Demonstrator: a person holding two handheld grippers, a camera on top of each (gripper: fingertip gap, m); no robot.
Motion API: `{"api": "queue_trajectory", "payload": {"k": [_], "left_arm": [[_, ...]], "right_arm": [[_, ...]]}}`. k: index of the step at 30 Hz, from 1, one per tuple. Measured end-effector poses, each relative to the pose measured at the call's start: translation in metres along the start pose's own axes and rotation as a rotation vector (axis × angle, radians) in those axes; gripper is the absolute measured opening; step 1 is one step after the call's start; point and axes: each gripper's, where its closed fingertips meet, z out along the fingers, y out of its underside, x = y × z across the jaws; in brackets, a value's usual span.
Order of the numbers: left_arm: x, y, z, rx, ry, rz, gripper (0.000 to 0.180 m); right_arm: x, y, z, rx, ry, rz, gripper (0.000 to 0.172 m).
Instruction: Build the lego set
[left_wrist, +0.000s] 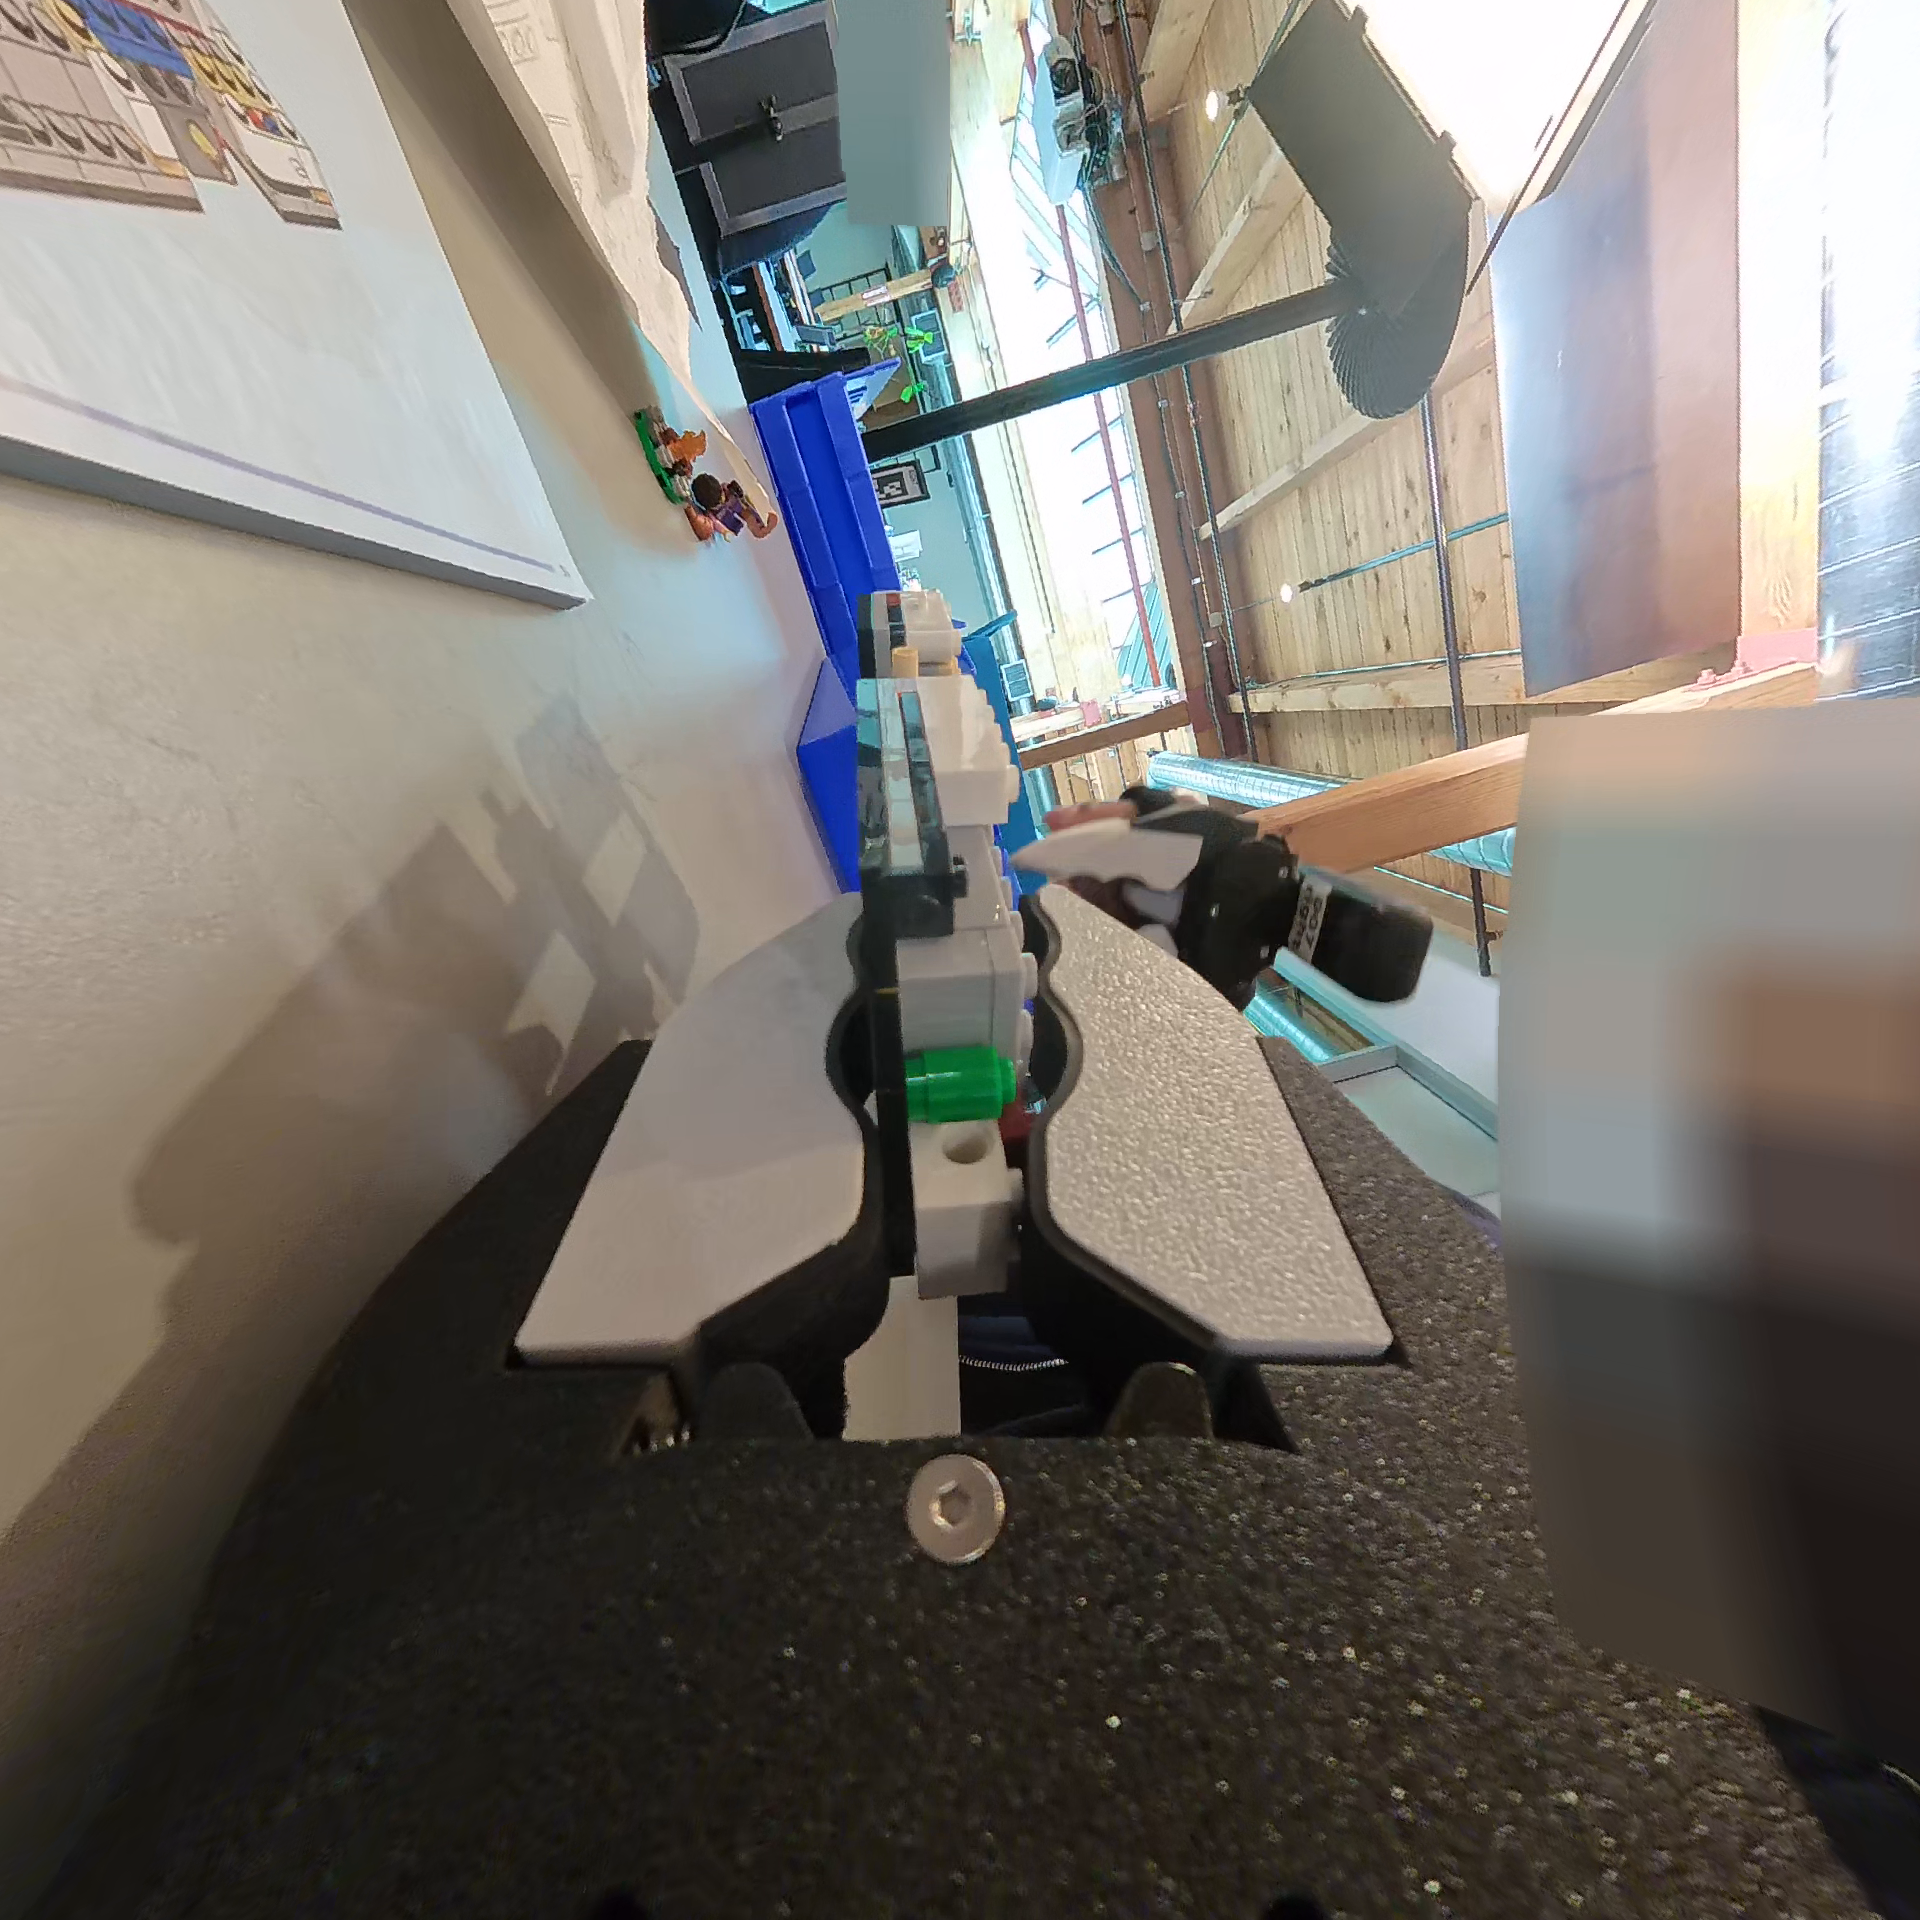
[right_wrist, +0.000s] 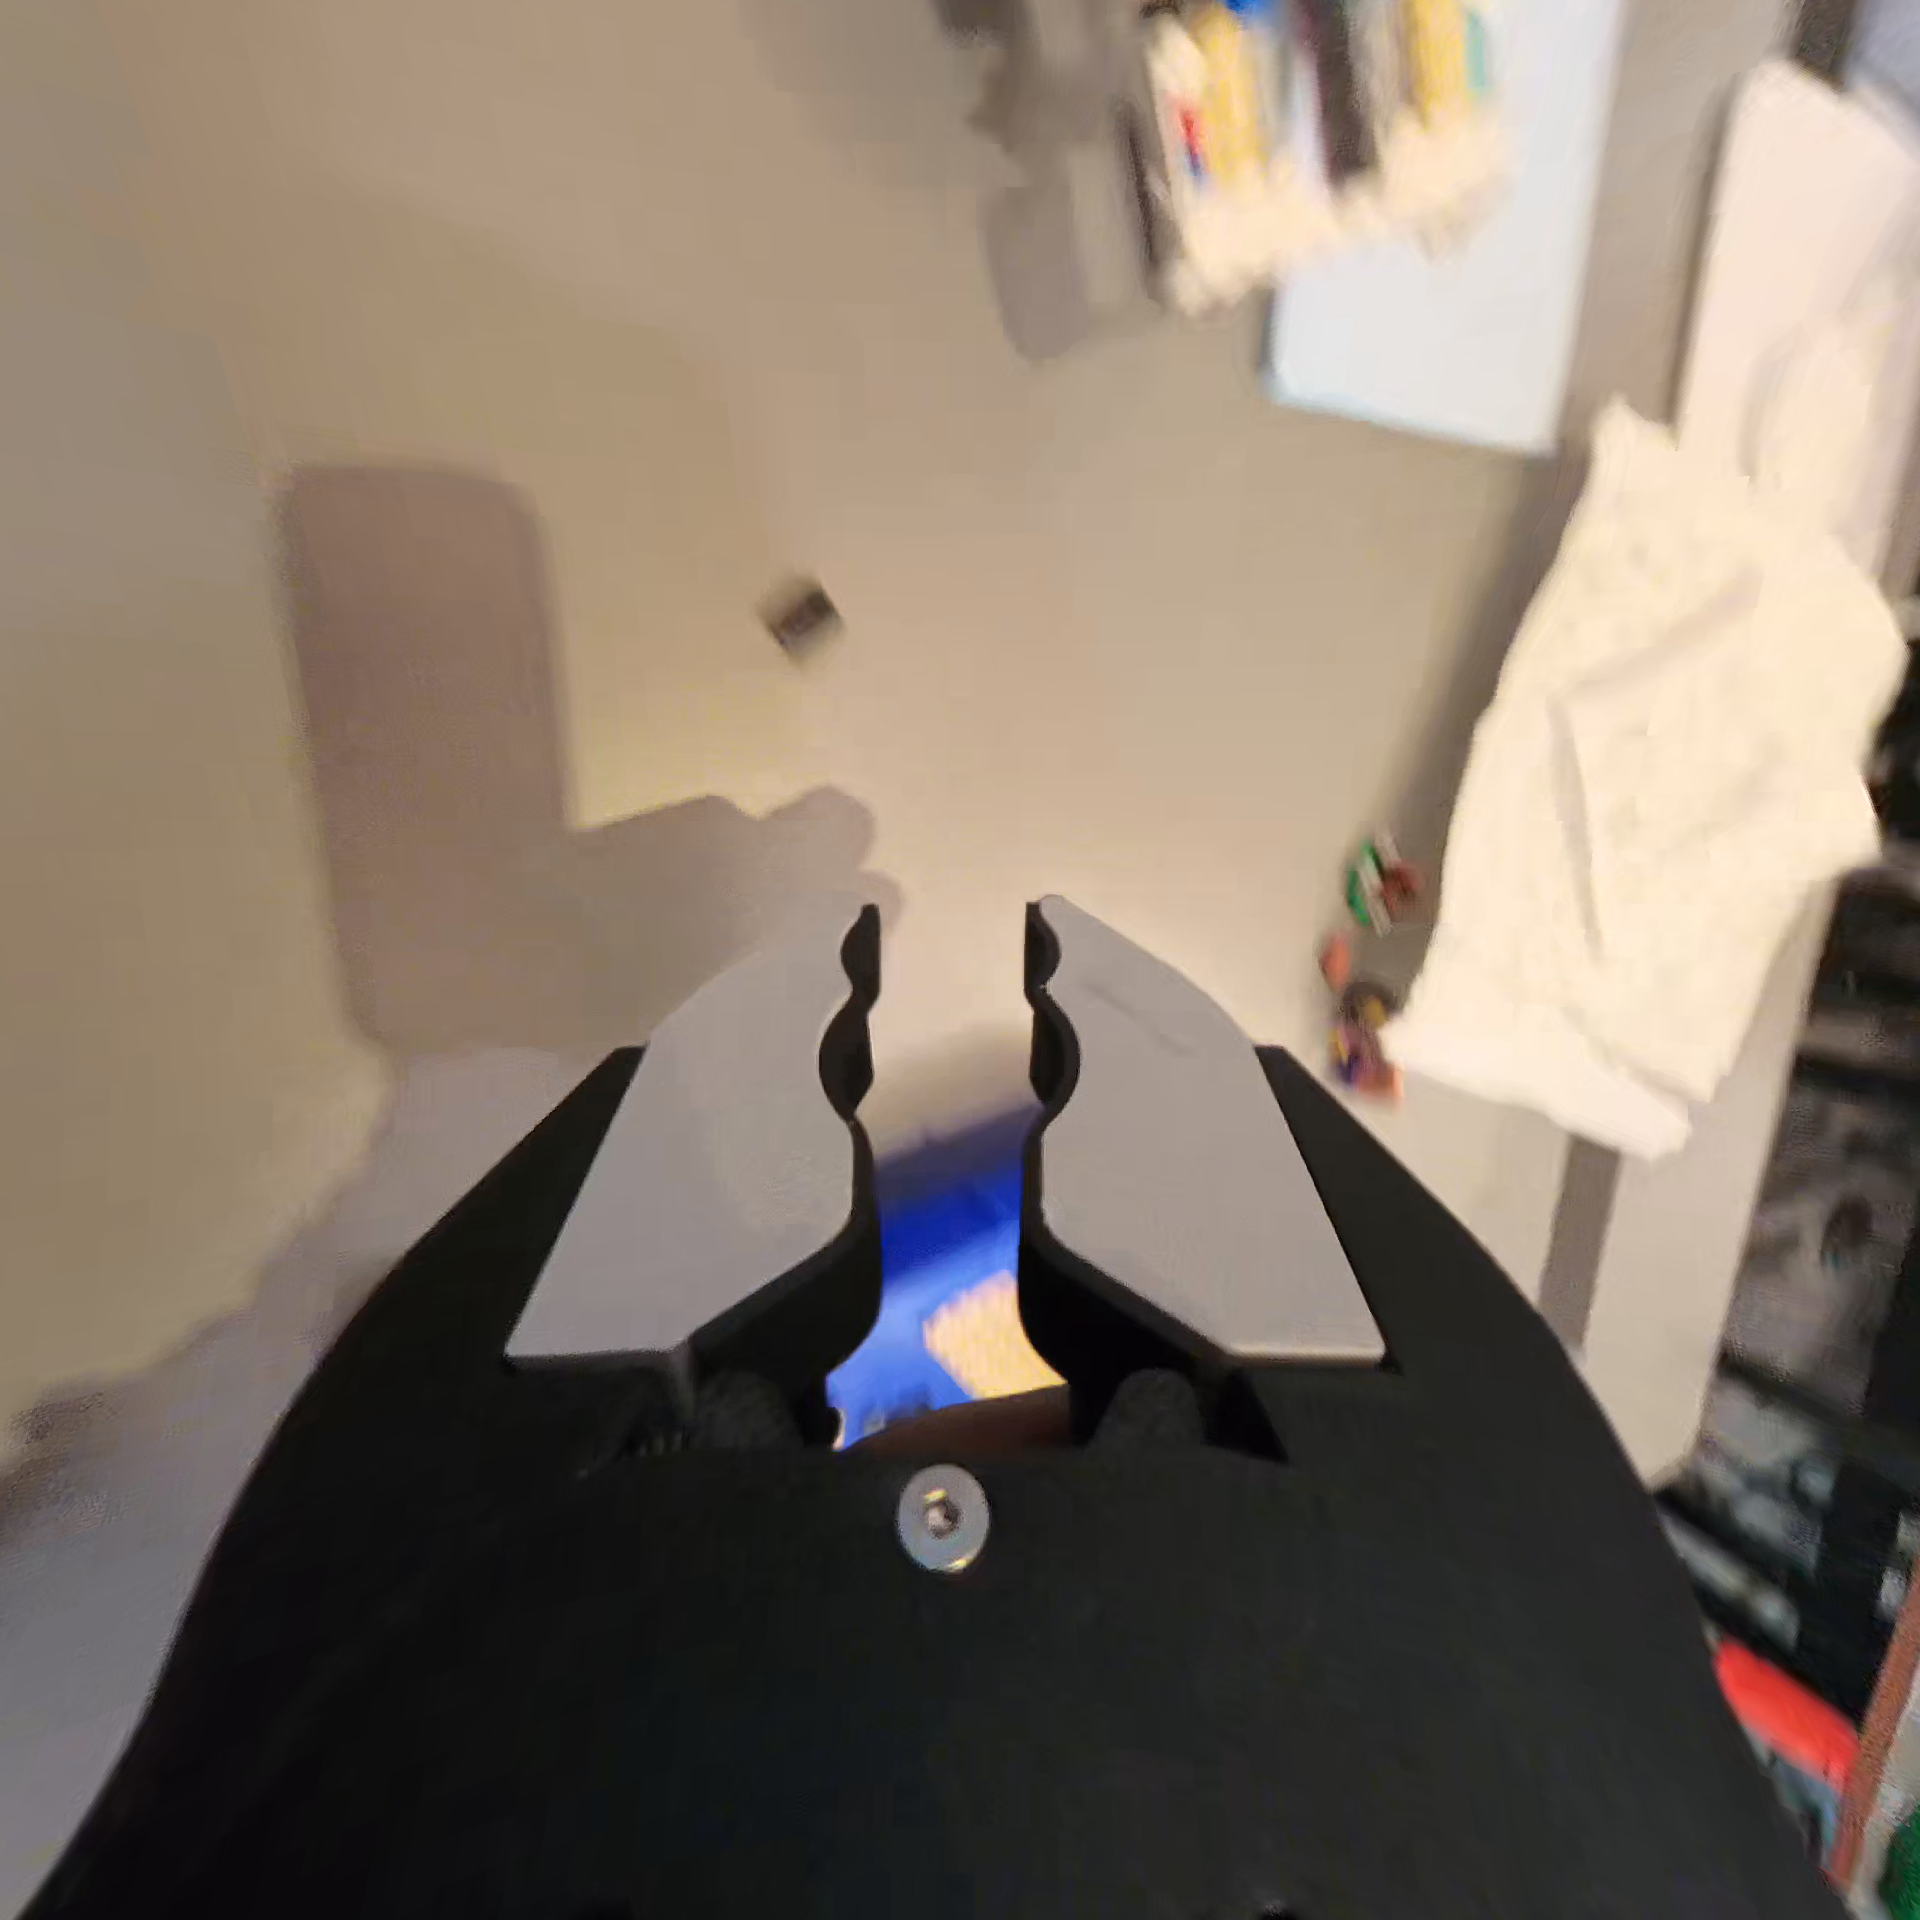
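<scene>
1. Left claw (left_wrist: 951, 914) is clenched on a brick model (left_wrist: 940, 997) standing between its pads, left of the blue bin (left_wrist: 821, 499); keep that squeeze steady.
2. Right claw (right_wrist: 951, 925) hangs released above the desk (right_wrist: 1039, 623), right of the model; approach slowly.

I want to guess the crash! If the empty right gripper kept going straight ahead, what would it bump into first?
Probably the bare table. The right gripper is open with nothing between its fingers. A small grey piece lies a bit left of that line. The picture is blurred, so depth is unclear.
</scene>
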Motion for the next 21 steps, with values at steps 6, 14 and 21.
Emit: {"api": "queue_trajectory", "payload": {"k": [6,14,21], "left_arm": [[0.0,-0.001,0.002,0.0,0.003,-0.002,0.024],[-0.001,-0.003,0.004,0.008,-0.004,0.013,0.024],[0.001,-0.007,-0.001,0.051,0.003,0.019,0.024]], "right_arm": [[0.039,0.182,-0.084,-0.301,0.125,0.404,0.026],[0.034,0.273,-0.069,-0.441,0.042,0.516,0.022],[0.051,0.246,-0.022,-0.318,-0.01,0.343,0.022]]}}
